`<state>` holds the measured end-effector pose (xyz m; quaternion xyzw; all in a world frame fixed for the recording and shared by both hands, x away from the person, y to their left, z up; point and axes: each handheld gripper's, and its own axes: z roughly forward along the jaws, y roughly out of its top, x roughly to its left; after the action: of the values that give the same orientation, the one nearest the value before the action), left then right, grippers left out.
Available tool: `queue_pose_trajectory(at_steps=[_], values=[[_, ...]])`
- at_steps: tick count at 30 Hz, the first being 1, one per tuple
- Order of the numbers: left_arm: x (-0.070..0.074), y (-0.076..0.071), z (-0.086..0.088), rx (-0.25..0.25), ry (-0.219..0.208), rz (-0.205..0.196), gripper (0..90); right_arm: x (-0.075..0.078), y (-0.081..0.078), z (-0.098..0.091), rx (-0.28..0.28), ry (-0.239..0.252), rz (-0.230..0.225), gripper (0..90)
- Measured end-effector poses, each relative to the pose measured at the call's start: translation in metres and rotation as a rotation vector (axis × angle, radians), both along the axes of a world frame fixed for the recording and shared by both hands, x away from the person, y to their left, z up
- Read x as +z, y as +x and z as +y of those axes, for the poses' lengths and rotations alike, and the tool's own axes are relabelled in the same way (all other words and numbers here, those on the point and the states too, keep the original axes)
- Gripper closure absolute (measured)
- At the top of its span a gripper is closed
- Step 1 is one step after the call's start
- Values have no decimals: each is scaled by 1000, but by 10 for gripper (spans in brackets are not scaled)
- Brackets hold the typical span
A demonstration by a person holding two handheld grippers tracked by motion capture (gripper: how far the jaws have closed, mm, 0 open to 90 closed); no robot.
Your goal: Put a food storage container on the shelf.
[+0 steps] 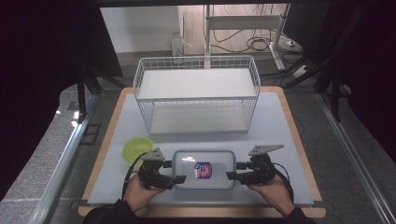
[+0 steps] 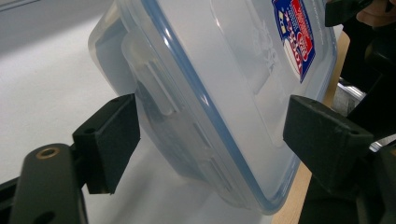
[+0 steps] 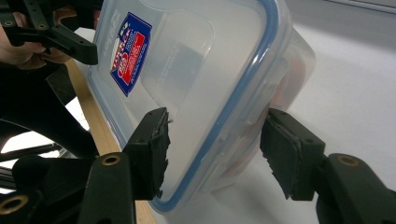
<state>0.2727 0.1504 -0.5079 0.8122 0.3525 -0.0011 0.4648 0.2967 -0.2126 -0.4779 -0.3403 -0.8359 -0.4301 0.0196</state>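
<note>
Two grippers, left gripper and right gripper, straddle the clear plastic box with a blue-edged lid on the desk. Their fingers are half open around its ends, not pressing yet. Next, I think, they must squeeze evenly and lift together.

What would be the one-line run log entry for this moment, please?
scene: lidded container before wire basket | left gripper: straddles left end, not clamped | right gripper: straddles right end, not clamped

Container cropped by the left gripper view's top edge — label print illegibly small.
</note>
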Motion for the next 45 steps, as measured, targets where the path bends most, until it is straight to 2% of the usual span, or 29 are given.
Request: queue_pose_trajectory(at_steps=[2,4,5,6,7,9,15,19,22,25,33,38,45], values=[[1,1,2,2,-12,5,238,-1,1,-1,-3,5,5,426],[1,2,10,1,-46,23,315,-3,2,-2,-7,14,20,422],[1,2,10,1,-46,23,337,-3,3,-2,-8,22,22,425],[0,3,14,-2,-71,43,357,-3,3,-2,-8,22,22,428],[0,3,14,-2,-71,43,381,-3,3,-2,-8,22,22,428],[0,2,17,-3,-86,51,395,-2,2,-2,-9,25,21,439],[0,-1,19,12,-112,61,438,-2,3,-5,-29,55,57,485],[3,-3,17,35,-105,61,443,-1,1,-6,-68,76,88,512],[5,-4,16,52,-104,54,458,0,-1,-6,-82,78,81,523],[7,-5,16,67,-95,40,485,3,-3,-5,-87,72,49,536],[9,-4,14,79,-92,31,484,6,-3,-5,-98,83,20,537],[21,-5,16,84,-91,-8,486,15,-2,-4,-92,107,-12,537],[33,-6,21,91,-98,-38,490,26,0,0,-78,117,-39,539]])
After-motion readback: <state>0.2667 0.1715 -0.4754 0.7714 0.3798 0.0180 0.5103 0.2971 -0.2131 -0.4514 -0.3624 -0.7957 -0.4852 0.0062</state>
